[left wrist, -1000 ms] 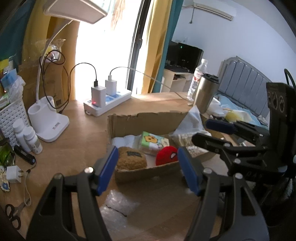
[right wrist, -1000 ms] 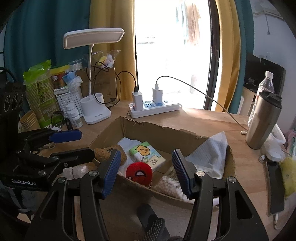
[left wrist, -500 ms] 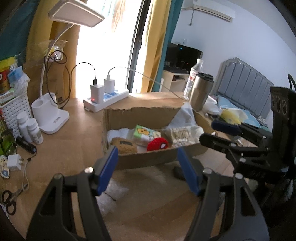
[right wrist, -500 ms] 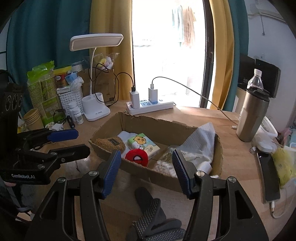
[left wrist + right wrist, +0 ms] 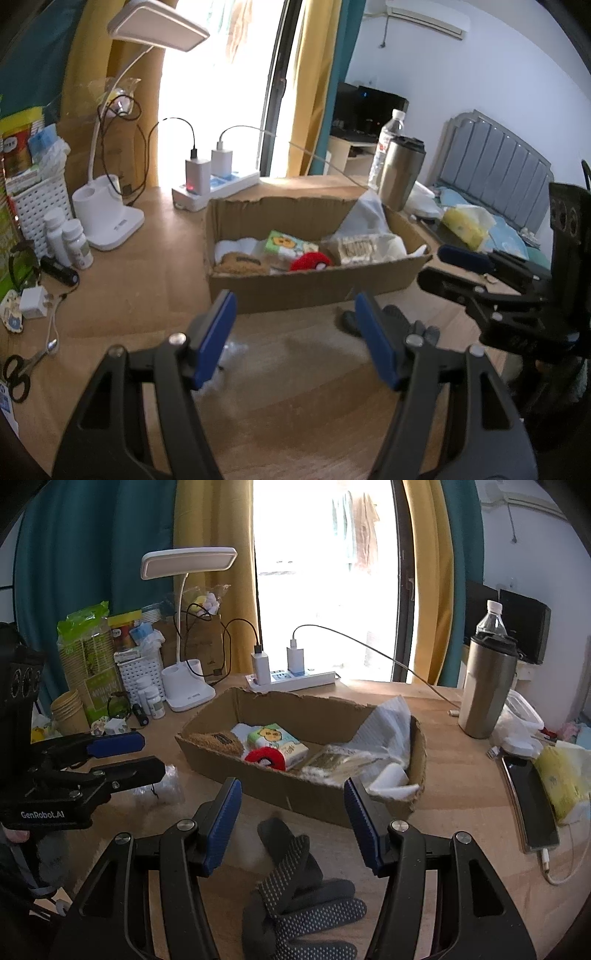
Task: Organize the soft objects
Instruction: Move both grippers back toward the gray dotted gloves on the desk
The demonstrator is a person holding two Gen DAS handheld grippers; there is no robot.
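On my left gripper (image 5: 153,758) I read "GenRobot.AI" — white letters on its black body, seen from my right wrist. The green package (image 5: 90,662) beside the white basket carries print — too blurred for me to read.

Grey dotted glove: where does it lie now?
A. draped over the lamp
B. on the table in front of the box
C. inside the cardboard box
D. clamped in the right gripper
B: the grey dotted glove lies on the table, outside the cardboard box.
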